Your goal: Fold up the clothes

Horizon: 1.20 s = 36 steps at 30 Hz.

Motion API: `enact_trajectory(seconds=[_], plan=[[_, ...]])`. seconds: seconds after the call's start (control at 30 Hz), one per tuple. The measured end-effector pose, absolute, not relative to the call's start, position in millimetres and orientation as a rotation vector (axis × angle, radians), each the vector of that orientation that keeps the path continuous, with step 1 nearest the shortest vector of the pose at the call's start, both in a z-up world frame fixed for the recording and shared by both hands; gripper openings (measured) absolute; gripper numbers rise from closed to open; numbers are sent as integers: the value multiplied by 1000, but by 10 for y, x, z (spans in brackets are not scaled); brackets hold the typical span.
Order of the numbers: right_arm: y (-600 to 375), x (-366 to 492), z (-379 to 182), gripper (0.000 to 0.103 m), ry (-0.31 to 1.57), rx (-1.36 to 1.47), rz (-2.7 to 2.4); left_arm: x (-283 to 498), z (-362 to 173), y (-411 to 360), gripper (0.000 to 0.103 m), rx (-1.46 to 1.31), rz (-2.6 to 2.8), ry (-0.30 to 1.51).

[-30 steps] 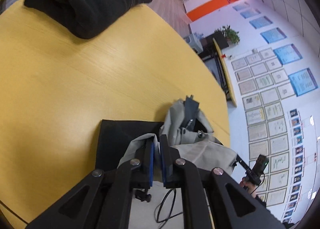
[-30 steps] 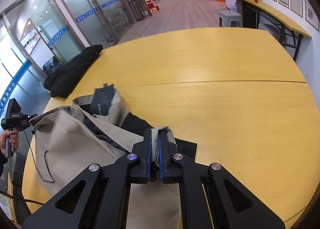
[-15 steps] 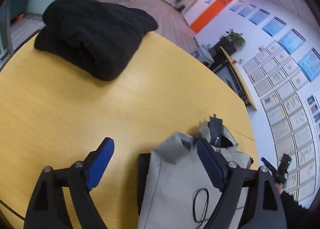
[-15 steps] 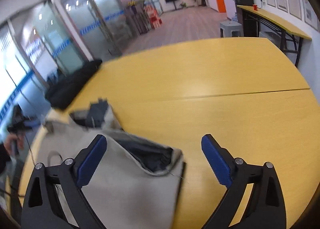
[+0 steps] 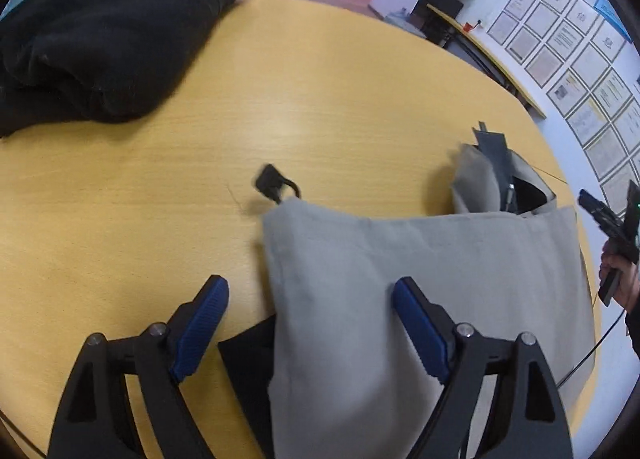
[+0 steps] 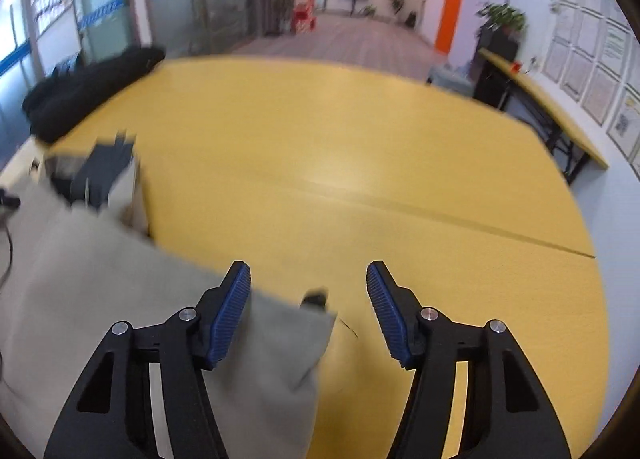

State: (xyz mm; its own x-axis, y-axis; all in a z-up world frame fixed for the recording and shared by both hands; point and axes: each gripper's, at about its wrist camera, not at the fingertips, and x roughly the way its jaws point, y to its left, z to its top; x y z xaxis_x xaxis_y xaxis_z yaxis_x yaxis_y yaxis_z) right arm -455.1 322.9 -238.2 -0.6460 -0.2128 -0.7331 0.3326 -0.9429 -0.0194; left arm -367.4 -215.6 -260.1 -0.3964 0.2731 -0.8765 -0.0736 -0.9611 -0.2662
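The grey jacket (image 5: 432,283) lay folded over on the yellow table (image 5: 280,99), its long axis running across both views. The left gripper (image 5: 310,315) hung with fingers wide apart above the jacket's left corner, holding nothing. The right gripper (image 6: 308,311) was likewise spread, over the opposite corner (image 6: 280,339). Neither was clearly nearer, and a black garment (image 5: 100,43) sat well apart
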Motion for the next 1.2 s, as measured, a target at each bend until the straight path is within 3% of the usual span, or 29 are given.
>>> enact_trajectory(seconds=[0.23, 0.37, 0.47, 0.6, 0.7, 0.8, 0.9, 1.0, 1.1, 1.2], plan=[[3125, -4145, -2376, 64, 210, 1381, -2257, -3350, -2103, -1825, 90, -1334, 2317, -183], [3147, -4197, -2783, 64, 227, 1508, -2254, -3472, -2386, -1728, 90, -1442, 2326, -100], [3380, -4524, -2923, 63, 12, 1506, -2369, -3593, -2583, -1831, 91, -1549, 2386, -106], [3362, -4423, -2599, 63, -15, 1424, -2422, -3500, -2439, -1944, 90, -1521, 2458, -121], [3291, -4259, -2378, 71, 4, 1385, -2424, -3315, -2165, -1840, 90, -1390, 2447, -99], [3050, -3972, -2495, 72, 109, 1510, -2287, -3206, -2088, -1528, 90, -1283, 2315, 10], [2904, -3861, -2798, 73, 233, 1674, -2230, -3387, -2395, -1291, 89, -1436, 2214, 163], [2926, -3881, -2762, 76, 199, 1738, -2281, -3373, -2576, -1318, 88, -1452, 2207, 141], [3030, -3720, -2476, 76, 149, 1702, -2316, -3237, -2324, -1331, 88, -1416, 2238, 83], [3247, -3279, -2226, 84, 25, 1668, -2332, -2802, -1902, -1274, 88, -1300, 2205, 113]])
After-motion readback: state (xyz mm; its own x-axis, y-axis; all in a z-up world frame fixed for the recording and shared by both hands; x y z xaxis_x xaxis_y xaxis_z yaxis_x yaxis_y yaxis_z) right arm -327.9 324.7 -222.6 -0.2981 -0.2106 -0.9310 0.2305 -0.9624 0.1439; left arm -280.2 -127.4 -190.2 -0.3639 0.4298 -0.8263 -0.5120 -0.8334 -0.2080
